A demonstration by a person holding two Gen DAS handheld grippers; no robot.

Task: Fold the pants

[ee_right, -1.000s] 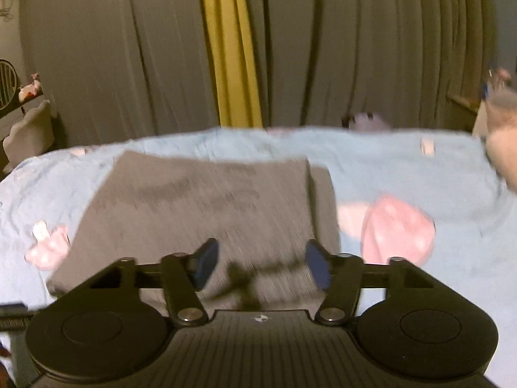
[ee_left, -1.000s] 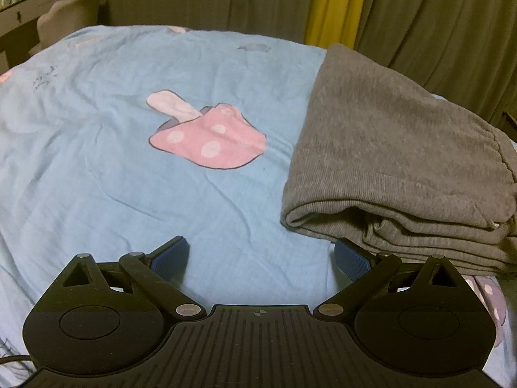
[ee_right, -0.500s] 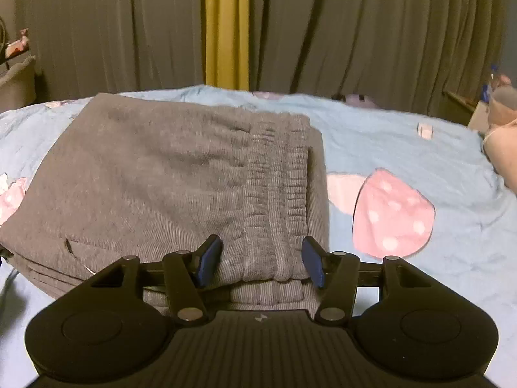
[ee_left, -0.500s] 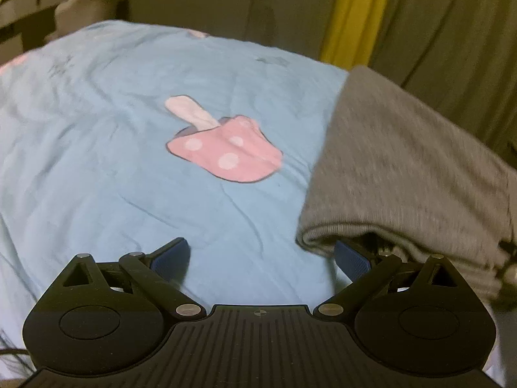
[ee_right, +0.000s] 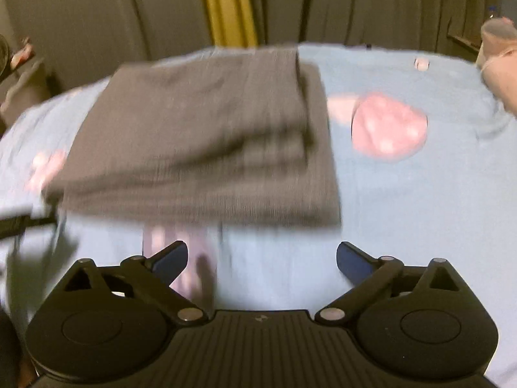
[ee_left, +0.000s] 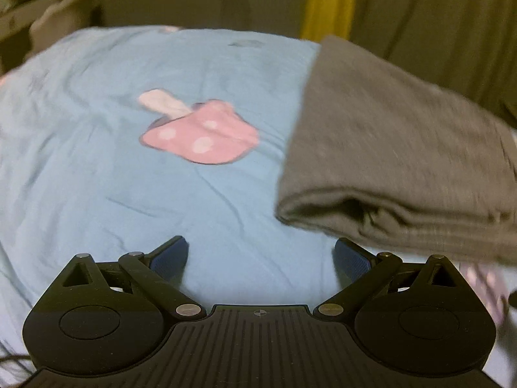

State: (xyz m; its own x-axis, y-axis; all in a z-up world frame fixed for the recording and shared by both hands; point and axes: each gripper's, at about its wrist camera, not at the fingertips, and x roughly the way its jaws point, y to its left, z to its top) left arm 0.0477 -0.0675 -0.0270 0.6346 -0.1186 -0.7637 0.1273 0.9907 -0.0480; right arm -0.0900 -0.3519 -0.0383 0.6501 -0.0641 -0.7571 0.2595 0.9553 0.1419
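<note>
The grey pants (ee_left: 397, 148) lie folded in a thick stack on the light blue bedsheet (ee_left: 97, 161), at the right of the left wrist view. In the right wrist view the stack (ee_right: 206, 139) lies ahead, left of centre, blurred by motion. My left gripper (ee_left: 261, 260) is open and empty, just short of the stack's near left corner. My right gripper (ee_right: 262, 260) is open and empty, a little short of the stack's near edge.
Pink mushroom prints (ee_left: 202, 132) mark the sheet, one also right of the pants (ee_right: 387, 126). Grey curtains with a yellow strip (ee_right: 229, 6) hang behind the bed. A shelf with a cushion (ee_left: 48, 19) stands at far left.
My right gripper has opened wider and drawn back from the pants' waistband edge, which now lies clear ahead of it. My left gripper has pulled back slightly from the stack's corner.
</note>
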